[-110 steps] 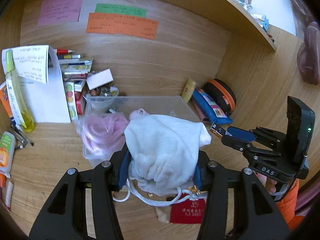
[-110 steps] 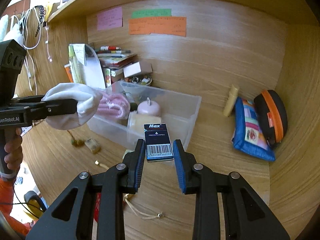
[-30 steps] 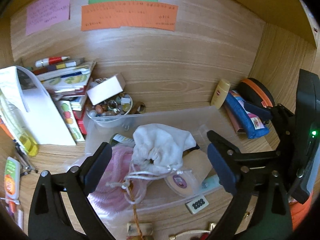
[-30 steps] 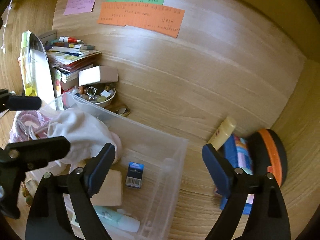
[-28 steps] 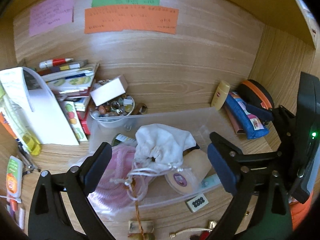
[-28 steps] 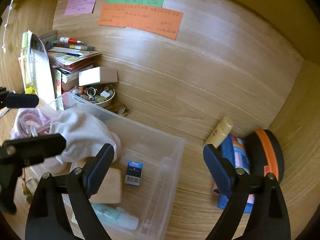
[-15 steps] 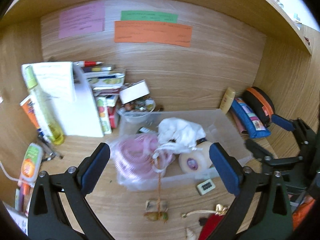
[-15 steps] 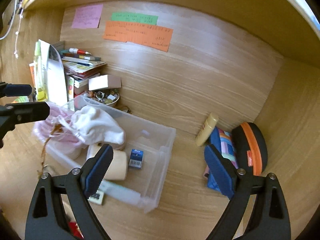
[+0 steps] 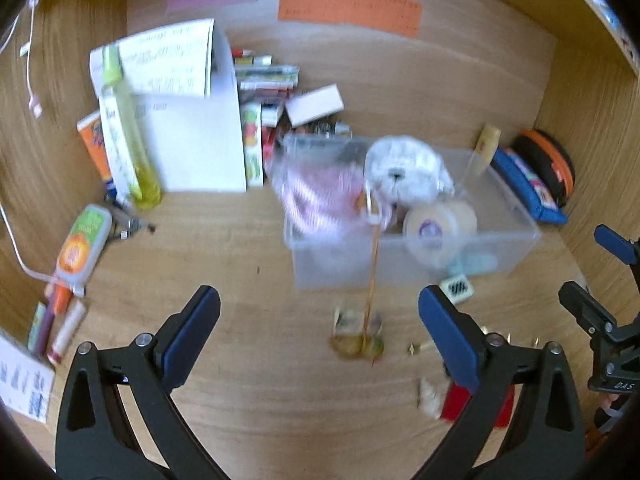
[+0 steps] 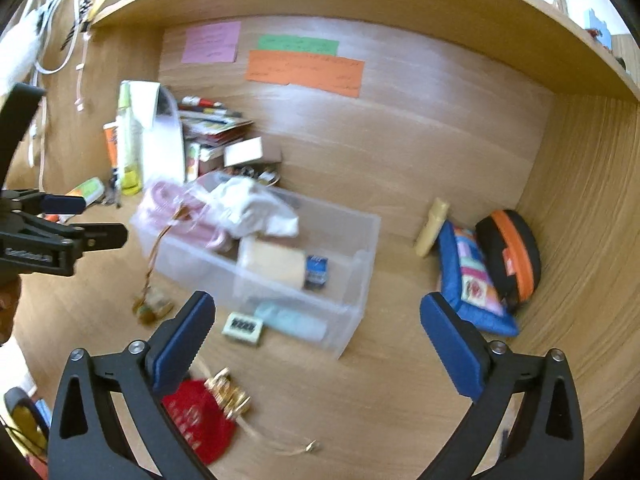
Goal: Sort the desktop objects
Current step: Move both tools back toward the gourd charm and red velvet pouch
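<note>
Both grippers spread empty before the clear bin (image 10: 360, 272).
Right gripper (image 10: 316, 332), jaws just opening; left gripper (image 9: 320, 332); only the right view shows the small blue box (image 10: 317, 271); writing blurred.

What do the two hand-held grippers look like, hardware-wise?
Both match: the left hand-held gripper and right hand-held gripper have matte black open-frame arms with silver pivot screws and blue ridged finger pads. White lettering marks the left one's body. An orange sleeve shows below the right one.

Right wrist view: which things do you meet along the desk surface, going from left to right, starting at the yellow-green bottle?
Yellow-green bottle → clear plastic box → cream tube → blue pouch → black and orange case.
</note>
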Demonstrator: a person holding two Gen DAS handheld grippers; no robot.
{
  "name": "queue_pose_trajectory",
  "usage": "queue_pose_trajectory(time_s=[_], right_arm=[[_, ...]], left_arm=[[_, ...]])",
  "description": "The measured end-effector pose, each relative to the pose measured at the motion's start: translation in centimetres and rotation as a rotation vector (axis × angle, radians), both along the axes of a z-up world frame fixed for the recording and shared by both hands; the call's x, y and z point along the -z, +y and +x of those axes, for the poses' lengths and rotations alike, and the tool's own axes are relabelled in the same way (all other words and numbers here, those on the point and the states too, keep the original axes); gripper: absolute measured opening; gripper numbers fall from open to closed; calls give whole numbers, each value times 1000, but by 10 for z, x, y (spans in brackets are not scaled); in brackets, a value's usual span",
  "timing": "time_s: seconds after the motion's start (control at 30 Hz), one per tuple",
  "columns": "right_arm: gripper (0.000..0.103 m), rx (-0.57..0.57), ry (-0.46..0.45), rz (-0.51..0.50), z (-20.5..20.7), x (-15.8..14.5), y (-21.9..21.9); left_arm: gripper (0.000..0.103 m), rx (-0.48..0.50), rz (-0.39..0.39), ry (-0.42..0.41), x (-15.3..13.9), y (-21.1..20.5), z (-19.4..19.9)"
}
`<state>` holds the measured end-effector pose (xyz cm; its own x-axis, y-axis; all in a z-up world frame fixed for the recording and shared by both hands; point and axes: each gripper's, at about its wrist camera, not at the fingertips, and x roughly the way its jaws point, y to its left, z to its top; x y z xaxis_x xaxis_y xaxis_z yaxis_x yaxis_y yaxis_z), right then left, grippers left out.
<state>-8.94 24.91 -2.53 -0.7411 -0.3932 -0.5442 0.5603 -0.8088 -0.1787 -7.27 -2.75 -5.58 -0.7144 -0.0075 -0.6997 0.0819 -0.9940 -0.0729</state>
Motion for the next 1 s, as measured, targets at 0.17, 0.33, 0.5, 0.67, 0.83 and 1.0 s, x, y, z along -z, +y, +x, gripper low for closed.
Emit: queue_pose_trajectory(time_s=[0.17,0.33,0.5,0.67,0.83,1.0], right_arm=[[102,-39,-89,-7,13,23,3],[102,-95,-199,38,19,55,-3],[102,-138,-269,85,20,78,-10],[102,-177,-302,78,17,79,-11],[96,-205,-325,80,16,79,-11],[84,-241,-342,93,19,81,-13]], left_arm=[[101,-6,-29,-42,23,4,13],[101,4,14,-109,46,5,16],[101,-7,-11,-144,60,8,12],[100,8,-7,-152,62,13,3],[72,37,-28,-168,66,23,-7],[72,47,-22,-159,66,27,-10]])
